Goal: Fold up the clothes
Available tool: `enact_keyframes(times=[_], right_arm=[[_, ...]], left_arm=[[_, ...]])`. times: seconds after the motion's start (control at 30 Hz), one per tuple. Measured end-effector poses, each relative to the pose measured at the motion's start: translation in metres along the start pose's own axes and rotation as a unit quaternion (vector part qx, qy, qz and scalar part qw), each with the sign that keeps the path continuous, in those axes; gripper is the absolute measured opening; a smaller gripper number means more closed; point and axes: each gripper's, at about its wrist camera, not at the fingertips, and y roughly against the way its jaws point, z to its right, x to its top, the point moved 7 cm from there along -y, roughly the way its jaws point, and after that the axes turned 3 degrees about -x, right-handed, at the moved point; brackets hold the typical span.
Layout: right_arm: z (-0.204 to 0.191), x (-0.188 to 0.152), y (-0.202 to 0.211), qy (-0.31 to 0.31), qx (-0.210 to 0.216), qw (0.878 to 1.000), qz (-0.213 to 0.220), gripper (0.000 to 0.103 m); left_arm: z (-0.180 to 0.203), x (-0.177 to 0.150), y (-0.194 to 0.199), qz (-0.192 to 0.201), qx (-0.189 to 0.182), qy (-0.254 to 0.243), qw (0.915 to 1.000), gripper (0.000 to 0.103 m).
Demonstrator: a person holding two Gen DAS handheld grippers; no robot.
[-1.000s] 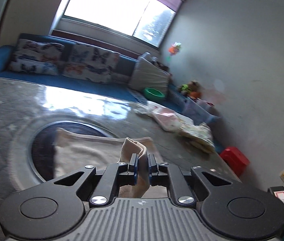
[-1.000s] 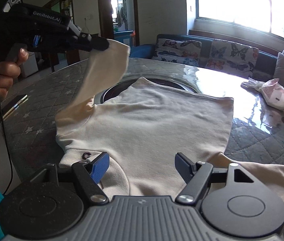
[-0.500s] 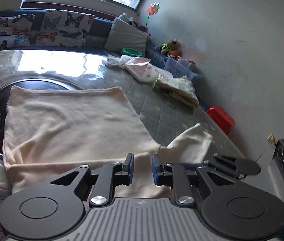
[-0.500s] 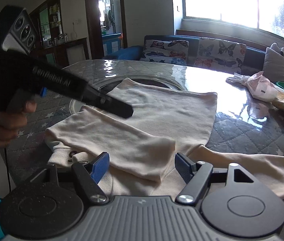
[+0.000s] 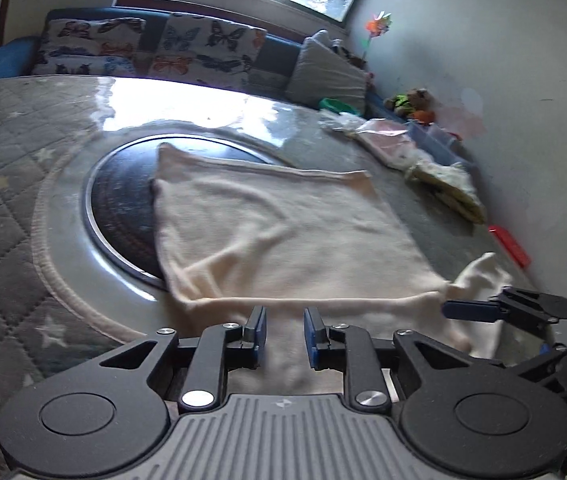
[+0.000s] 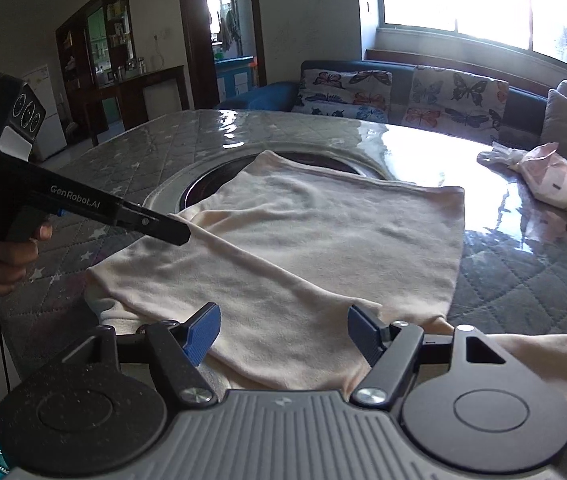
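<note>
A cream long-sleeved shirt (image 5: 283, 232) (image 6: 343, 232) lies flat on the quilted table. One sleeve (image 6: 263, 280) lies folded diagonally across its body. The other sleeve (image 6: 523, 356) (image 5: 479, 276) stretches out to the right. My left gripper (image 5: 283, 316) (image 6: 179, 236) hovers low at the folded edge, its jaws a small gap apart, with cloth under them but nothing pinched. My right gripper (image 6: 283, 320) stands open just above the shirt's near end, pads clear of the fabric. A blue finger (image 5: 469, 310) of it shows in the left wrist view.
A dark round inset (image 5: 123, 204) lies under the shirt's far left corner. Other clothes (image 6: 551, 184) (image 5: 387, 144) and a yellowish folded cloth (image 5: 451, 192) lie at the table's right. A sofa with butterfly cushions (image 6: 403, 88) stands beyond. A person's hand (image 6: 3, 264) holds the left gripper.
The left gripper carried the raised sleeve across the shirt, came down, opened and let it go. The sleeve now lies folded on the body. The right gripper stayed open and barely shifted.
</note>
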Motion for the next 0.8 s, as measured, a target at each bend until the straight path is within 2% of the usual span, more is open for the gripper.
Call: enact_keyframes(times=[0.17, 0.23, 0.3, 0.43, 0.5, 0.63, 0.8], right_arm=[[0.0, -0.004, -0.017, 0.007, -0.004, 1.0, -0.025, 0.072], [0.0, -0.002, -0.017, 0.009, -0.005, 1.0, -0.022, 0.072], [-0.001, 0.0, -0.015, 0.012, -0.005, 1.0, -0.018, 0.072], [-0.003, 0.004, -0.016, 0.01, 0.001, 1.0, -0.018, 0.072], [-0.003, 0.0, -0.021, 0.011, -0.001, 1.0, -0.025, 0.072], [-0.003, -0.002, -0.02, 0.012, -0.003, 1.0, -0.027, 0.072], [0.012, -0.001, 0.001, -0.003, -0.021, 1.0, -0.014, 0.072]], left_arm=[[-0.02, -0.003, 0.009, 0.007, 0.028, 0.003, 0.9996, 0.021], [-0.027, -0.004, 0.014, 0.01, 0.041, 0.004, 0.9991, 0.02], [-0.025, -0.002, 0.02, 0.017, 0.032, 0.007, 0.9993, 0.02], [0.001, 0.008, 0.026, 0.04, -0.011, -0.014, 0.999, 0.02], [0.013, 0.009, 0.017, 0.032, -0.022, -0.031, 0.9988, 0.021], [0.014, 0.001, -0.004, -0.002, -0.01, -0.039, 0.9992, 0.022], [0.012, -0.004, -0.01, -0.011, -0.006, -0.038, 0.9992, 0.036]])
